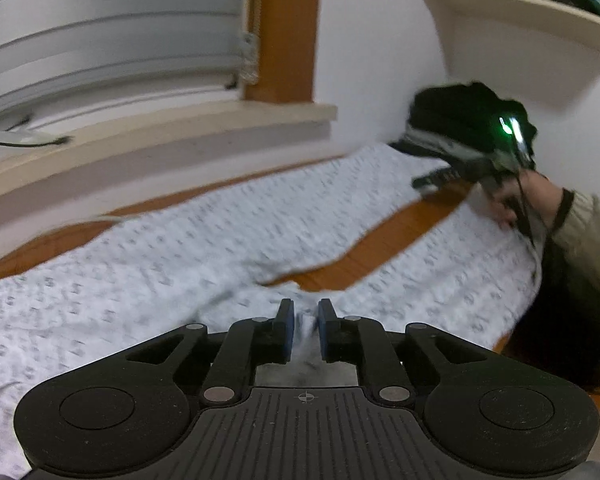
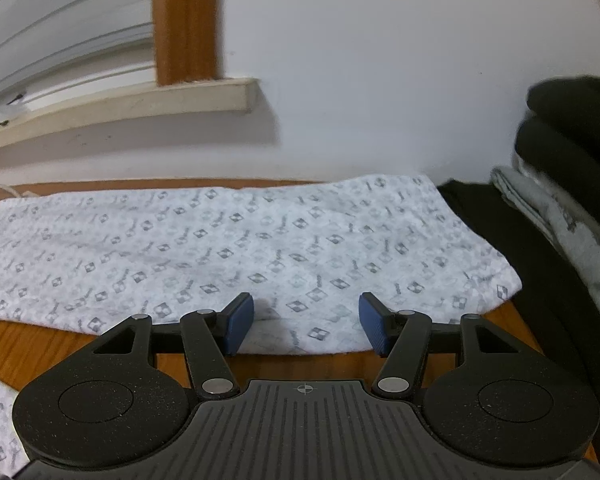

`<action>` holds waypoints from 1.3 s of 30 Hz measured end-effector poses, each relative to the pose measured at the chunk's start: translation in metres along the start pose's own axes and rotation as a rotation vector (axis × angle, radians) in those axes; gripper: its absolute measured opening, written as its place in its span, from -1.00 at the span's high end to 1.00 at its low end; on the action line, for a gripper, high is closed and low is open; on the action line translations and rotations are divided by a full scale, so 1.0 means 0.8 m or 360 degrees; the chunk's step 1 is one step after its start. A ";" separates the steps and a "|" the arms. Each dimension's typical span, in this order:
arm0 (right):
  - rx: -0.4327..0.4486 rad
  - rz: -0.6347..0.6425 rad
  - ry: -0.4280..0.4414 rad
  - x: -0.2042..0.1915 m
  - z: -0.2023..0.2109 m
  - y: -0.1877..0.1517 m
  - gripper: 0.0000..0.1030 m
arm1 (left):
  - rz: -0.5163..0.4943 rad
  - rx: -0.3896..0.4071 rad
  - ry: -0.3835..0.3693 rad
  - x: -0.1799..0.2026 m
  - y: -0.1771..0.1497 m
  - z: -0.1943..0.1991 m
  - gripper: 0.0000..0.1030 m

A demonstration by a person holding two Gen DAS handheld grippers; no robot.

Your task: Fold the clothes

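On the wooden surface (image 2: 72, 330) under the window sill (image 2: 140, 102), the patterned white pants (image 2: 228, 248) lie spread lengthwise, legs split in a V, one leg end toward the stack of folded dark and grey clothes (image 2: 568, 184) at the wall. Your left gripper (image 1: 303, 316) has its jaws pressed nearly together, pinching a ridge of pants fabric near the crotch. Your right gripper (image 2: 306, 322) has jaws spread wide, straddling the near hem of the leg end, nothing pinched yet. Left view is motion-blurred, so slow down. Likely next: drop the right jaws over the hem edge, take both layers, close fully, then lift both ends level and lay one leg onto the other. Keep tension even or the leg will skew.
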State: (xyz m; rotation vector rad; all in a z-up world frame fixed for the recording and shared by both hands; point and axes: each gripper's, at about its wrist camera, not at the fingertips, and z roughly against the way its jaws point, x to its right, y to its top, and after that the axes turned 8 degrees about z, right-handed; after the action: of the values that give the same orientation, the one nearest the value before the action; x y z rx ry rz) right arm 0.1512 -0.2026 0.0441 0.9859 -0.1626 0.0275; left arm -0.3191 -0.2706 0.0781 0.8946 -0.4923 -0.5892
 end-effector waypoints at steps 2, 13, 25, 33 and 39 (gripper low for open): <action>0.0015 0.0088 0.0013 -0.016 0.006 0.003 -0.12 | 0.0012 0.0005 0.0042 -0.013 0.006 0.005 0.73; 0.0113 0.0282 0.0649 -0.186 0.020 0.050 0.18 | -0.0046 -0.0129 0.0195 -0.067 0.024 -0.034 0.41; 0.0082 0.0461 0.1122 -0.340 0.039 0.064 0.18 | -0.0056 -0.0141 0.0068 -0.079 0.028 -0.027 0.28; 0.0025 0.0505 0.1135 -0.363 0.030 0.056 0.32 | -0.0141 -0.0203 0.0193 -0.071 0.015 -0.043 0.48; 0.0001 0.0472 0.1157 -0.353 0.028 0.047 0.90 | 0.0016 -0.0014 0.0150 -0.085 0.046 -0.024 0.94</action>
State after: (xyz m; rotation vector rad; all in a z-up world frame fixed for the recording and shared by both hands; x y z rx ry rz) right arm -0.1339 -0.1859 0.0450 0.8914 0.3609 0.6487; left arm -0.3479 -0.1967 0.0877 0.9066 -0.4088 -0.5372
